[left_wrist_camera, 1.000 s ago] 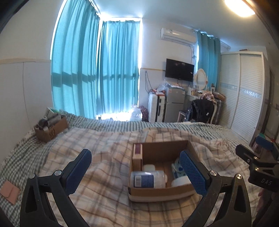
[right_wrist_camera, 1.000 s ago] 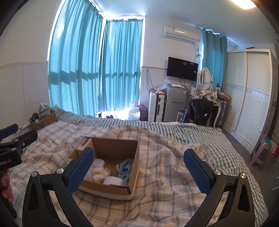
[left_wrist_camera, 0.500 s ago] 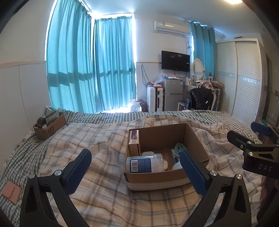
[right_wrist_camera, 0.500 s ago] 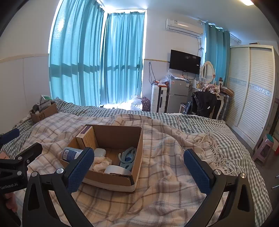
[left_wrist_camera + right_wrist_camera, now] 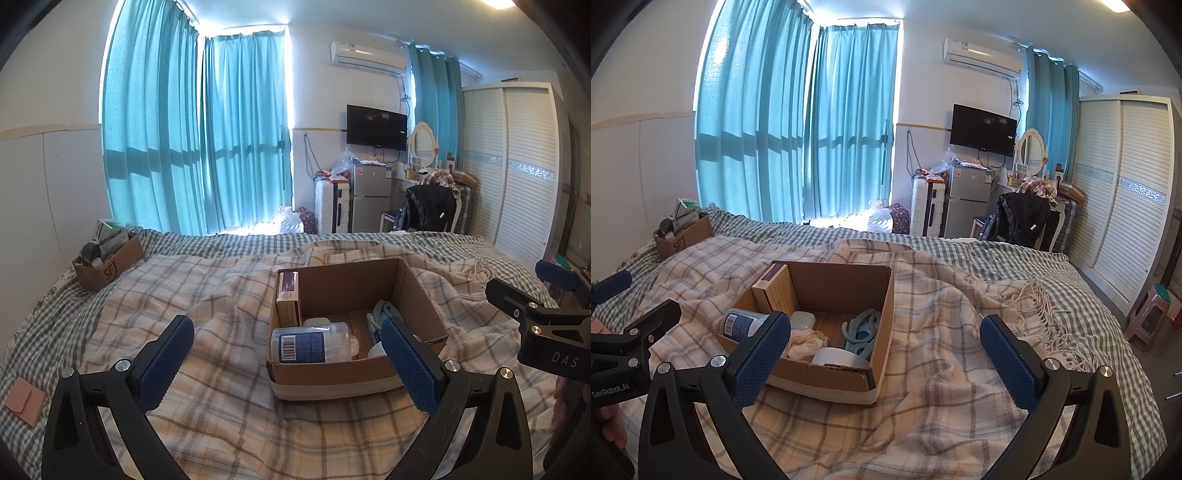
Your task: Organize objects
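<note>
An open cardboard box sits on the plaid blanket on the bed. It holds a clear bottle with a blue label lying on its side, an upright carton, a white case, a cream cloth, a light blue plastic piece and a white roll. My left gripper is open and empty, held just before the box. My right gripper is open and empty, to the right of the box.
A second cardboard box with items stands at the bed's far left by the wall. A pink flat pouch lies at the near left. A fridge, chair and wardrobe stand beyond the bed. A pink stool stands on the right floor.
Both grippers have shifted slightly, so the box sits a little differently in each view. Both stay open and empty.
</note>
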A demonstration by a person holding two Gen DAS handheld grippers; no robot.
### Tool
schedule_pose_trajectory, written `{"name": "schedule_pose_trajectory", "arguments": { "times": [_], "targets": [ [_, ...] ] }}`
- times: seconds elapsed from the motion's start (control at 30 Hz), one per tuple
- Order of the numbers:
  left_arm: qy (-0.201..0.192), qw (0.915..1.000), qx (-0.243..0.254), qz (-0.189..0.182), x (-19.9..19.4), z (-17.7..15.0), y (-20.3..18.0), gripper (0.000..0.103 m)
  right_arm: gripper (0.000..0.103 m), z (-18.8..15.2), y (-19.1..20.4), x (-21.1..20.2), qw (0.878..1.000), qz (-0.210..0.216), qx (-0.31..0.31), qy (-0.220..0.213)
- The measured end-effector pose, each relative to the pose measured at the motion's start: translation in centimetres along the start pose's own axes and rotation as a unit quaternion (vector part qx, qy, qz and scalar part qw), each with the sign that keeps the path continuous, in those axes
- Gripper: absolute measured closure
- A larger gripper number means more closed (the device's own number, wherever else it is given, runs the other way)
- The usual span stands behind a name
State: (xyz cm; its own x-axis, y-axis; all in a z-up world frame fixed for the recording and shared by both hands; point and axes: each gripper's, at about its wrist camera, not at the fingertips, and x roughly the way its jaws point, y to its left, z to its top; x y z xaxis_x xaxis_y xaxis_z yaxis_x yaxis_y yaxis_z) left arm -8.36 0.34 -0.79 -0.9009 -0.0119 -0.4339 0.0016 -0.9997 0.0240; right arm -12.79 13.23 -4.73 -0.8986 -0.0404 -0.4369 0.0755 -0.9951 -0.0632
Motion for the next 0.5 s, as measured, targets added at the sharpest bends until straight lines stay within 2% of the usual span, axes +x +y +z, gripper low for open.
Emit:
{"name": "schedule_pose_trajectory", "arguments": {
  "times": [0.5],
  "targets": [
    [0.003, 0.9999, -0.008, -0.005, -0.02, 0.00, 0.52, 0.000, 0.000, -0.27, 0.16, 0.19, 1.000, 0.000, -0.005, 0.006]
  ]
}}
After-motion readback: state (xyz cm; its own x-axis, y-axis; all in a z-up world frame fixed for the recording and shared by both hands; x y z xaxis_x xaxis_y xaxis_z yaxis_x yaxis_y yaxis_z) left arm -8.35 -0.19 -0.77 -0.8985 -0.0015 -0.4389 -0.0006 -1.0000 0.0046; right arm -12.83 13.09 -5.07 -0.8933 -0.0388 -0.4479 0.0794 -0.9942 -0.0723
